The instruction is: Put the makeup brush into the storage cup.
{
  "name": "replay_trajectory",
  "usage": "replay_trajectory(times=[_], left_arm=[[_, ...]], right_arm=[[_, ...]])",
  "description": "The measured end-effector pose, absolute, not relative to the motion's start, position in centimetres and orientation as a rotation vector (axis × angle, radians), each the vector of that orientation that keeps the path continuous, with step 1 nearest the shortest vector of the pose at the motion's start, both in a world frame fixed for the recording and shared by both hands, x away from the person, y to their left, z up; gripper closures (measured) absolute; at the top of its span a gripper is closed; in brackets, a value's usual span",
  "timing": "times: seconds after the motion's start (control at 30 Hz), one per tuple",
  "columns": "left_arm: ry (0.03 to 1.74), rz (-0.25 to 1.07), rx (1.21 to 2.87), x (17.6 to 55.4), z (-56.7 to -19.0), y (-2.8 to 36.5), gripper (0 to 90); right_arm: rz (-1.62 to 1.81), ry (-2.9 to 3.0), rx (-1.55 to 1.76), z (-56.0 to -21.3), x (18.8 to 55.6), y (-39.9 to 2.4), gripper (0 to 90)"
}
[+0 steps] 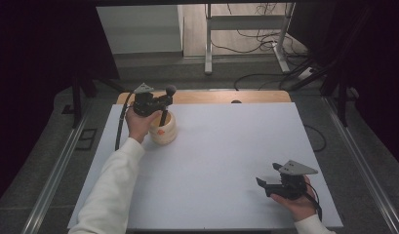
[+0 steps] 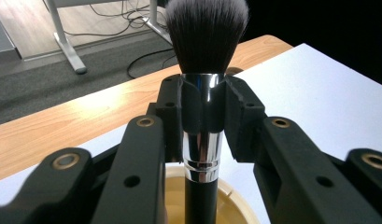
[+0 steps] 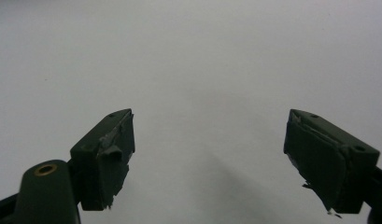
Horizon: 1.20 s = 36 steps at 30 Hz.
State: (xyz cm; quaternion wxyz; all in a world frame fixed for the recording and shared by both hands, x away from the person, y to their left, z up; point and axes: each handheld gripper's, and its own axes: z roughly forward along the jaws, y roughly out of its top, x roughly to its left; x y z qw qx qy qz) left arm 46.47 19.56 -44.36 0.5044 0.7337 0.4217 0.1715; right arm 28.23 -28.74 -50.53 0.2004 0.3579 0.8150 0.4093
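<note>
Nearest the person, at about five o'clock on the white surface, the right gripper rests in the right hand, its jaws spread wide with nothing between them; in the right gripper view they frame bare white surface.

Farther off, at about ten o'clock, the left hand holds the left gripper just above a cream-coloured round cup. Its jaws are clenched on the shiny metal collar of a makeup brush, which stands upright: the dark bristle head rises above the jaws, and the black handle runs down into the mouth of the cup. Whether the handle's end touches the cup's bottom cannot be told. In the left gripper view the cup's pale rim shows directly beneath the jaws.

Beyond the cup, at twelve o'clock, a strip of wooden tabletop edges the white surface, and past it cables lie on the floor around a metal desk frame.
</note>
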Motion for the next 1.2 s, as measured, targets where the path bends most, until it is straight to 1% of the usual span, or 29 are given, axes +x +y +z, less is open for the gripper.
replay_trajectory(times=[0.23,0.27,0.33,0.4,0.47,0.5,0.53,0.7,1.0,1.2], left_arm=[[1.018,0.417,1.783,46.1,-44.7,19.7,69.8],[1.01,0.412,1.775,46.0,-44.7,19.8,66.4],[1.021,0.402,1.782,45.9,-44.5,19.8,46.3],[1.03,0.394,1.786,45.7,-44.3,19.9,40.5],[1.07,0.438,1.777,45.4,-44.2,19.8,26.1],[1.081,0.432,1.788,45.3,-44.0,19.9,21.6],[1.077,0.404,1.794,45.2,-44.0,20.1,23.6],[1.067,0.396,1.815,44.4,-43.5,20.2,16.5],[1.029,0.398,1.822,43.1,-42.7,20.2,7.0],[1.002,0.381,1.826,42.3,-42.4,20.3,5.0]], right_arm=[[1.143,2.279,0.998,-50.6,28.3,-28.7,17.2],[1.144,2.28,0.998,-50.5,28.2,-28.7,17.2],[1.146,2.279,0.996,-50.5,28.2,-28.7,17.2],[1.145,2.28,0.997,-50.5,28.2,-28.7,17.2],[1.144,2.281,0.996,-50.5,28.2,-28.7,17.2],[1.143,2.281,0.994,-50.5,28.2,-28.7,17.2],[1.142,2.281,0.993,-50.5,28.2,-28.6,17.2],[1.144,2.279,0.994,-50.5,28.2,-28.7,17.2],[1.143,2.281,0.99,-50.5,28.1,-28.6,17.2],[1.143,2.282,0.991,-50.5,28.2,-28.6,17.2]])
